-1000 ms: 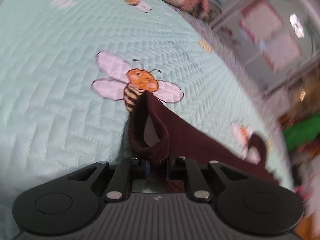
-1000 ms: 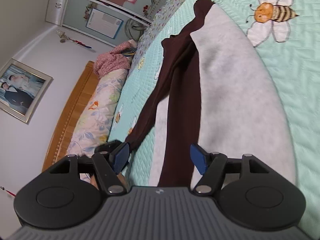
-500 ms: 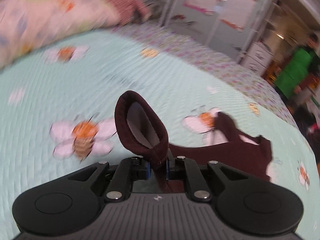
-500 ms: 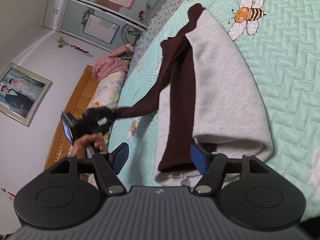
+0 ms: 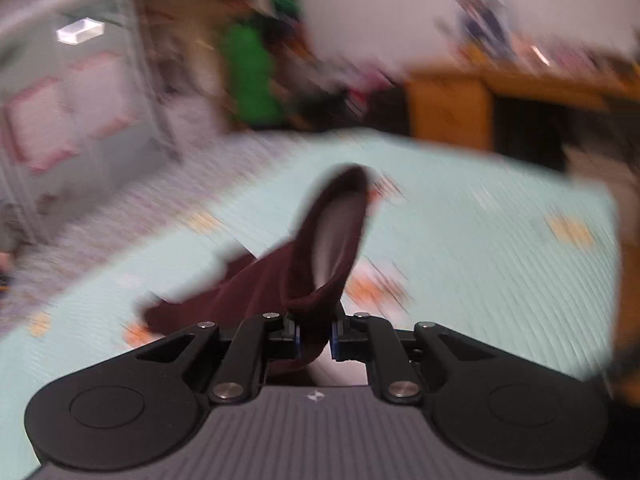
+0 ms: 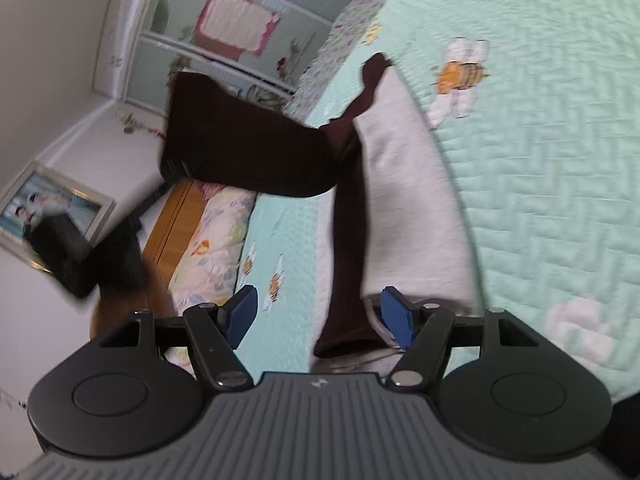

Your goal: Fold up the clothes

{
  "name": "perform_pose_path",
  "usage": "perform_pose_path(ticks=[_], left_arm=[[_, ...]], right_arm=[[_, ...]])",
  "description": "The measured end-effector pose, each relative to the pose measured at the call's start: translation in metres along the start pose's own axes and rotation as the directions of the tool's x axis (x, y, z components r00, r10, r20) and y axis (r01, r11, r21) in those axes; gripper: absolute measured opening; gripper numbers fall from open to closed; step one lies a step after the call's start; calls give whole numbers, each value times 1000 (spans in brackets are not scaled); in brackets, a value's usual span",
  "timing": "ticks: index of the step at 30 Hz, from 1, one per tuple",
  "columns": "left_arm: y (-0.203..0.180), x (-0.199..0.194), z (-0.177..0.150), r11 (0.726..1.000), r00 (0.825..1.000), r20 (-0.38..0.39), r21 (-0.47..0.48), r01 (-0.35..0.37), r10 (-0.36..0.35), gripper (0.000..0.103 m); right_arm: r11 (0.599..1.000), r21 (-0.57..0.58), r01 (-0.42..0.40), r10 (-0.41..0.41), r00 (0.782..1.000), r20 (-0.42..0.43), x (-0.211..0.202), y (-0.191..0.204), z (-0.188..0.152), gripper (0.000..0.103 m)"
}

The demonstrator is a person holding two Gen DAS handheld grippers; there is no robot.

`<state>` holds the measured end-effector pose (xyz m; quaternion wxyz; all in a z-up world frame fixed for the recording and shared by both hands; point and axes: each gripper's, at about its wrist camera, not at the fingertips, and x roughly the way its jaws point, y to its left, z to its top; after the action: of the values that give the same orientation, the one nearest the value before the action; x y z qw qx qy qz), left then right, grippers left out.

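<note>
**Sleeve cuff pinched and lifted over the bed**

The left gripper [image 5: 315, 338] has its jaws nearly closed on the cuff of the dark maroon sleeve [image 5: 320, 248], which loops up ahead of them above the mint-green quilted bedspread [image 5: 480, 240]. The right gripper [image 6: 320, 316] holds its jaws wide apart and grips nothing; the maroon garment with grey fleece lining [image 6: 400, 200] lies flat just ahead of them and between them.

Right gripper [image 6: 320, 316] low over the bed [image 6: 560, 160], jaws wide apart with nothing clamped, dark maroon garment [image 6: 348, 240] with pale grey lining lying lengthwise ahead, one sleeve [image 6: 240, 148] lifted off the quilt, floral pillow [image 6: 212, 248] at left
</note>
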<state>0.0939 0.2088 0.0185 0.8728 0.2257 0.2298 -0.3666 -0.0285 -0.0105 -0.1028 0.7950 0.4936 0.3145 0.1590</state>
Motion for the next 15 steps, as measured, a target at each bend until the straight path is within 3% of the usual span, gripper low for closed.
perform_pose_path(ticks=[4, 6, 10, 15], left_arm=[[-39, 35, -53, 994, 987, -163, 109, 25, -7, 12], [-45, 41, -69, 992, 980, -197, 125, 32, -7, 12], [-50, 40, -85, 982, 982, -186, 191, 11, 25, 12], [-47, 40, -83, 981, 984, -177, 193, 26, 8, 15]], right_arm=[[999, 41, 30, -30, 999, 14, -1, -21, 4, 70], [998, 52, 41, -42, 999, 15, 1, -29, 7, 70], [998, 66, 17, -18, 1000, 13, 14, -35, 15, 71], [994, 110, 8, -8, 1000, 0, 38, -44, 23, 77]])
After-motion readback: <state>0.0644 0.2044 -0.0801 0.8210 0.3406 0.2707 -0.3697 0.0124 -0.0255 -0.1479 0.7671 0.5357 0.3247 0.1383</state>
